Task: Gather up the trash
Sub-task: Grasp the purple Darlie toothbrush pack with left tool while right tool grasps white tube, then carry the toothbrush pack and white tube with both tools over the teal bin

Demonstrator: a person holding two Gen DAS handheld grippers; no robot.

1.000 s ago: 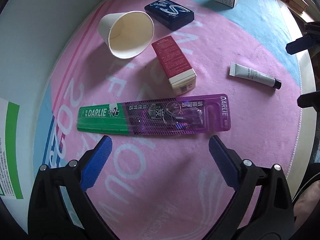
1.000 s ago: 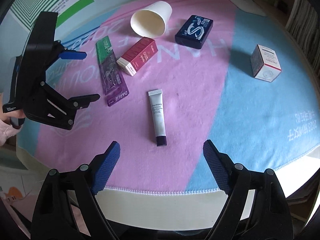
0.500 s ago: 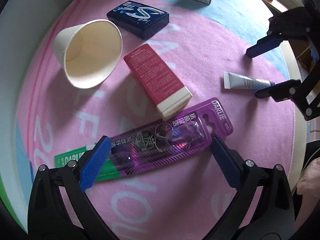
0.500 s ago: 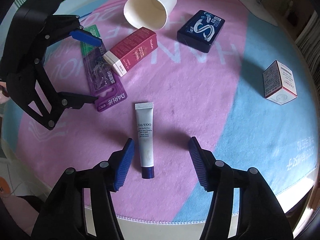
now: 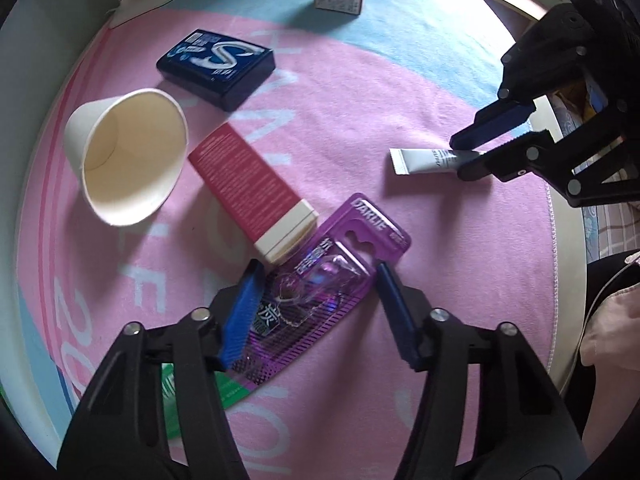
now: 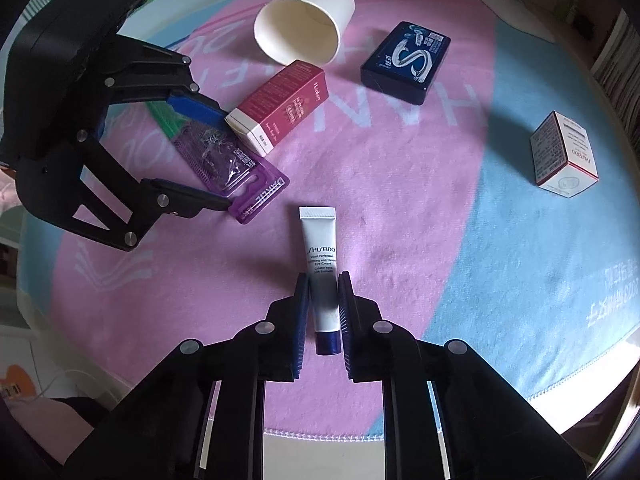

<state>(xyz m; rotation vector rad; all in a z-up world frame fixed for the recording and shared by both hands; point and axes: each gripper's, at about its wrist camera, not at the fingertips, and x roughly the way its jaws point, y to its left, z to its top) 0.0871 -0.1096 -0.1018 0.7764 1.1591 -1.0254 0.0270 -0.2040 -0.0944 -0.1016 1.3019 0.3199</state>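
**Both jaws closing on trash items atop the round mat**

Jaws of the left gripper (image 5: 318, 280) are closing around the purple-and-green plastic toothbrush blister pack (image 5: 328, 284), which lies flat between the blue pads; the pads do not yet press its edges. Jaws of the right gripper (image 6: 323, 280) are closing too, and their pads already sit against both sides of the small white cream tube with a dark blue cap (image 6: 322, 280), clamping its lower half.

Everything rests on a round pink-and-light-blue fabric mat (image 6: 400, 168). A white paper cup (image 5: 124, 156) lies on its side, mouth toward the left camera. Beside it a long red-and-cream carton (image 5: 250, 192) lies flat, its cream end just touching the blister pack. A dark blue flat box with a white S mark (image 5: 218, 66) sits beyond the cup. A small white cube-shaped carton (image 6: 564, 156) stands well apart on the blue part.
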